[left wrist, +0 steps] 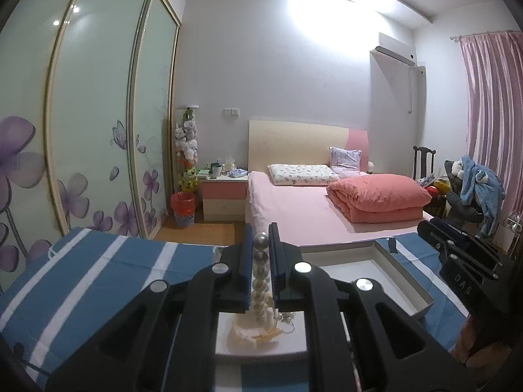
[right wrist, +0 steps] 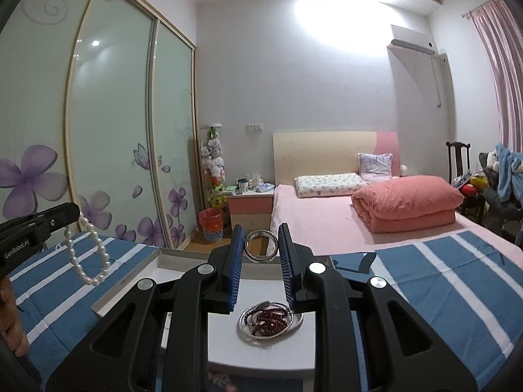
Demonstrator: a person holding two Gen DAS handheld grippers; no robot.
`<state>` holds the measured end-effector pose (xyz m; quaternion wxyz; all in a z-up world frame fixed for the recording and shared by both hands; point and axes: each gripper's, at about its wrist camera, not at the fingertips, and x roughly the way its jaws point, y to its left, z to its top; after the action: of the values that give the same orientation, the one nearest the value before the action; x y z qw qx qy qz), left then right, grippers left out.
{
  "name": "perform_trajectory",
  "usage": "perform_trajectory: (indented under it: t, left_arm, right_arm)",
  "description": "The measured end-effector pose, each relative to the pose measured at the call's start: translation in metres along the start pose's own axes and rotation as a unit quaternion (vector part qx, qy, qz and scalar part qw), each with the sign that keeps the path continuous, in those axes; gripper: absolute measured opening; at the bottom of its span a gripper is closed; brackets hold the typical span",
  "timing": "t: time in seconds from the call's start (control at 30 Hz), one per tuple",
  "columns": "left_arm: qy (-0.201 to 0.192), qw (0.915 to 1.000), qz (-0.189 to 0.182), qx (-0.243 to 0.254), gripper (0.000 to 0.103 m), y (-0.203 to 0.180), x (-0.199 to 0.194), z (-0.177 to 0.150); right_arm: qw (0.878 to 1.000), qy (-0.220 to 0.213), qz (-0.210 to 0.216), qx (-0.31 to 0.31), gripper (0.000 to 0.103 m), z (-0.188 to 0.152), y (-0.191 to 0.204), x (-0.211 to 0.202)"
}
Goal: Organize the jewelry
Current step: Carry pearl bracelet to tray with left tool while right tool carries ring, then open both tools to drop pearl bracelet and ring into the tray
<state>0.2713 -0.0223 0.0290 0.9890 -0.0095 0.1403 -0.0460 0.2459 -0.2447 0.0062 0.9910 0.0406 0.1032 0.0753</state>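
Observation:
My left gripper is shut on a pearl necklace, whose beads run in a line between the blue pads. From the right wrist view, that necklace hangs as a loop under the left gripper. My right gripper is shut on a thin silver bangle, held upright between its pads. Below it, a dark red bead bracelet lies with silver bangles on a white surface. A pale cluster of jewelry lies under the left gripper. The right gripper shows at the right edge.
A shallow white box lies on a blue and white striped cloth. Behind it stands a bed with a folded pink duvet. A wardrobe fills the left. A hand holds the left gripper.

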Motion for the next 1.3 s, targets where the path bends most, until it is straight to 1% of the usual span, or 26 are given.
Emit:
perform_trajectory:
  t: [0.33, 0.6, 0.67, 0.7, 0.73, 0.77, 0.83, 1.1, 1.23, 1.3]
  left_arm:
    - [0.052, 0.9984, -0.018, -0.011, 0.010, -0.005, 0.053, -0.025]
    - [0.078, 0.9964, -0.032, -0.010, 0.010, -0.007, 0.071, -0.037]
    - [0.083, 0.9960, -0.033, -0.011, 0.011, -0.007, 0.074, -0.039]
    - [0.083, 0.9960, -0.032, -0.012, 0.012, -0.006, 0.075, -0.040]
    - [0.083, 0.9960, -0.031, -0.013, 0.015, -0.006, 0.075, -0.040]
    - [0.082, 0.9960, -0.031, -0.015, 0.021, -0.005, 0.075, -0.040]
    - [0.078, 0.9963, -0.030, -0.018, 0.024, -0.003, 0.073, -0.039]
    - [0.078, 0.9961, -0.030, -0.027, 0.024, 0.005, 0.066, -0.033]
    - [0.083, 0.9951, -0.044, -0.032, 0.024, 0.007, 0.046, -0.029]
    - [0.092, 0.9938, -0.053, -0.034, 0.030, 0.007, 0.033, -0.031]
  right_arm:
    - [0.998, 0.069, 0.003, 0.012, 0.023, -0.017, 0.000, 0.034]
    - [0.994, 0.103, 0.016, 0.036, 0.023, -0.015, -0.001, 0.052]
    - [0.994, 0.104, 0.021, 0.039, 0.025, -0.015, -0.001, 0.053]
    - [0.994, 0.103, 0.022, 0.039, 0.031, -0.014, -0.001, 0.054]
    - [0.994, 0.100, 0.023, 0.038, 0.040, -0.014, -0.001, 0.053]
    - [0.994, 0.096, 0.023, 0.037, 0.043, -0.013, 0.000, 0.052]
    - [0.995, 0.091, 0.025, 0.034, 0.044, -0.012, 0.002, 0.052]
    - [0.996, 0.084, 0.016, 0.036, 0.044, -0.009, -0.001, 0.048]
    - [0.996, 0.081, 0.010, 0.039, 0.044, -0.005, -0.003, 0.030]
    - [0.996, 0.082, 0.009, 0.042, 0.044, -0.004, -0.005, 0.018]
